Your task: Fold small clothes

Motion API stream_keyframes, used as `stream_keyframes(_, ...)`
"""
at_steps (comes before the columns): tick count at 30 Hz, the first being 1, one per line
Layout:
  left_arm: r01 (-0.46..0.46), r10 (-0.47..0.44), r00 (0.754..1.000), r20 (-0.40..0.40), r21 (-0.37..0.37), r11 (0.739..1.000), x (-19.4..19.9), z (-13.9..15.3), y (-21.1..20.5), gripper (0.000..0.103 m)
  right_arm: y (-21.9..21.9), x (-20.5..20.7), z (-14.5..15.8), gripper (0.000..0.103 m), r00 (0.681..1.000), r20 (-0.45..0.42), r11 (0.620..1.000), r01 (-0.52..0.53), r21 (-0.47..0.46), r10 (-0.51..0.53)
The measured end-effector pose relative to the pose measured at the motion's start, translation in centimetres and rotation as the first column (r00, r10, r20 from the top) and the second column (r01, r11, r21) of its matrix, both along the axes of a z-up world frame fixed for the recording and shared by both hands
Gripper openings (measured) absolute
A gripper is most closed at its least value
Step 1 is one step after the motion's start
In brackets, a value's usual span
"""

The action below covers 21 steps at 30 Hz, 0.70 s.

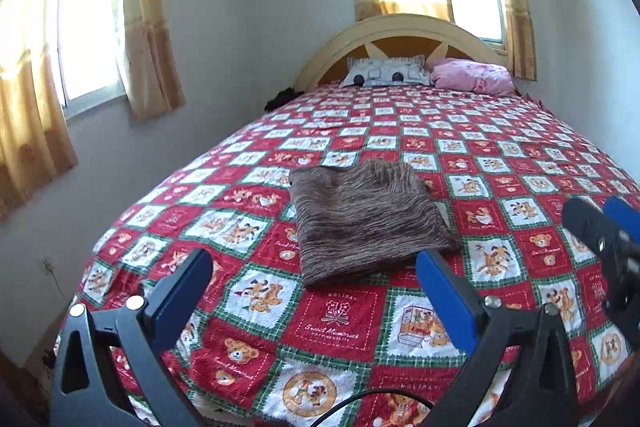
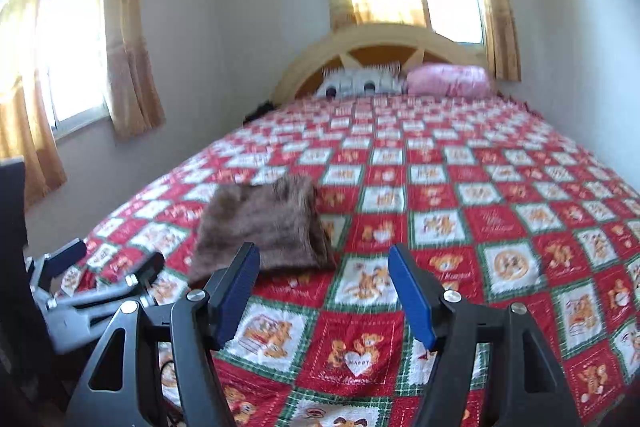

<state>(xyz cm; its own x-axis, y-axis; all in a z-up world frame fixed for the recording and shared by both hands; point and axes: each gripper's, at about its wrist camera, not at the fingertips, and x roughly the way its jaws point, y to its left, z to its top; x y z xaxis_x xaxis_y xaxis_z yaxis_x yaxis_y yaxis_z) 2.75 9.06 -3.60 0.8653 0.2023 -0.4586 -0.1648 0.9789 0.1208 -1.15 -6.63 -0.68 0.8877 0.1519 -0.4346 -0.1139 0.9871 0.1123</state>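
Bedspread [image 1: 340, 323] with red and white teddy bear squares covers the whole bed. Far back I see a curved headboard [image 1: 400, 27], a pink pillow [image 1: 474, 77] and a gray and white pillow [image 1: 386, 73]. My folded brown cloth [image 1: 368, 219] lies flat on the bedspread. My left gripper [image 1: 314, 291] is spread wide and grips nothing, with the cloth just past its tips. My right gripper [image 2: 324, 291] is let go too, and the cloth lies a bit to its left.

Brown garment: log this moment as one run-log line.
brown garment: folded, flat on bedspread | left gripper: open, empty | right gripper: open, empty | contact: none
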Motion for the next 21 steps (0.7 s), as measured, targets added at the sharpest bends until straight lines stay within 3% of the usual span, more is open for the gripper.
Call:
stream_keyframes(5,0.011,-0.015,0.996,0.085,0.042,0.999,-2.1,2.0,-1.0,0.103,0.1,-2.3,1.7,0.08,0.994,0.108,0.999,0.034,0.002,-0.034)
stream_keyframes(14,0.006,-0.012,0.987,0.158,0.039,0.999,-3.7,3.4,-1.3,0.103,-1.1,-3.8,2.9,0.08,0.982,0.169,0.996,0.077,0.036,-0.082)
stream_keyframes(21,0.017,-0.019,0.991,0.132,0.015,1.0,-3.4,3.2,-1.2,0.103,-1.0,-4.9,3.3,0.08,0.977,0.194,0.996,0.085,0.03,-0.09)
